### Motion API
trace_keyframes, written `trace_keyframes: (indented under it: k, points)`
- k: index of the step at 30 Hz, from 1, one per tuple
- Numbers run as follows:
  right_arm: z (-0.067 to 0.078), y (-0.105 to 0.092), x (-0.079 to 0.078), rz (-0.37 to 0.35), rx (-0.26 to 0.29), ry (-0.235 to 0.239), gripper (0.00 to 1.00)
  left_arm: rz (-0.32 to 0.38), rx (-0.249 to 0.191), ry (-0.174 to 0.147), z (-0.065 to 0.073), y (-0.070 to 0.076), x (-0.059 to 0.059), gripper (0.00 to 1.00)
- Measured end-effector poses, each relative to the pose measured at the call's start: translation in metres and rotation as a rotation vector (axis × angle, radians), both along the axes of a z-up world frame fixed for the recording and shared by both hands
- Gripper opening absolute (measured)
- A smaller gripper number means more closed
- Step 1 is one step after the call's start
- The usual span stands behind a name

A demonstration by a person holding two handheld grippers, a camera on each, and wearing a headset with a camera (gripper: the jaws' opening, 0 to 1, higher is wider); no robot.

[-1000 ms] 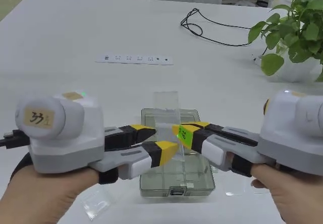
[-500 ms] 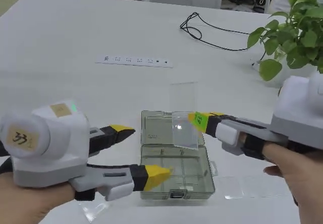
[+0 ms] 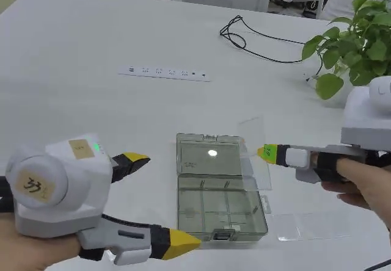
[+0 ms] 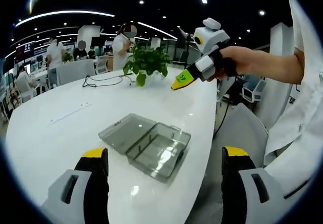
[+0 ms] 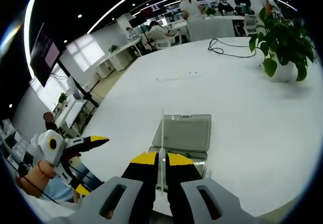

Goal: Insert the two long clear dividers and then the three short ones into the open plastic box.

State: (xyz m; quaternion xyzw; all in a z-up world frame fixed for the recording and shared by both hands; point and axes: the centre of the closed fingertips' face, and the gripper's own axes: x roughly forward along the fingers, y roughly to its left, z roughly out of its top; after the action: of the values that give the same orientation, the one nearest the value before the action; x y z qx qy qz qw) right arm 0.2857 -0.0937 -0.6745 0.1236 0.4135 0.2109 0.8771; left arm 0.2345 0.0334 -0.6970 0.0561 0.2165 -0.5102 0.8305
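The open smoky plastic box [image 3: 211,161] lies flat on the white table, lid toward the far side and tray [image 3: 221,213] nearer me, with faint partition lines in the tray. My right gripper [image 3: 266,153] is shut on a clear divider [image 3: 253,161], which it holds upright over the box's right edge. Seen edge-on, the divider [image 5: 162,133] rises from the closed yellow tips of the right gripper [image 5: 161,158] above the box [image 5: 184,130]. My left gripper [image 3: 156,202] stands open and holds nothing left of the box. Its jaws in the left gripper view [image 4: 164,154] frame the box [image 4: 146,143].
Another clear divider [image 3: 308,225] lies flat on the table right of the box. A white power strip [image 3: 165,72] and a black cable [image 3: 256,39] lie farther back. A potted plant [image 3: 357,39] stands at the right. People and chairs are beyond the table.
The left gripper let go of the divider, opened wide and drew back to the left. The right gripper carried the divider to the right, from over the box's middle to its right edge.
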Motion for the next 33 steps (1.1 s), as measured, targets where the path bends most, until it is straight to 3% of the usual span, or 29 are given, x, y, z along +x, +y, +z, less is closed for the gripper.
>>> trace_keyframes:
  k: [5,10,15,18,30,33]
  points:
    - [-0.019,-0.006,0.0,-0.044,-0.03,0.092,0.06,-0.028,0.03,-0.008,-0.009,0.006,-0.001,1.0]
    - [-0.038,-0.002,-0.005,-0.071,-0.026,0.193,0.06,-0.054,0.028,-0.004,-0.015,0.008,-0.001,1.0]
    - [-0.061,0.0,-0.008,-0.077,-0.05,0.263,0.06,-0.063,0.027,0.012,-0.02,0.009,0.001,1.0]
    - [-0.072,0.002,-0.01,-0.09,-0.049,0.302,0.06,-0.067,0.014,0.005,-0.019,0.008,0.001,1.0]
    - [-0.093,0.002,-0.021,-0.109,-0.073,0.38,0.06,-0.069,-0.006,0.021,-0.023,0.007,0.003,1.0]
    - [-0.099,-0.001,-0.015,-0.103,-0.084,0.386,0.06,-0.069,-0.005,0.022,-0.024,0.007,0.004,1.0]
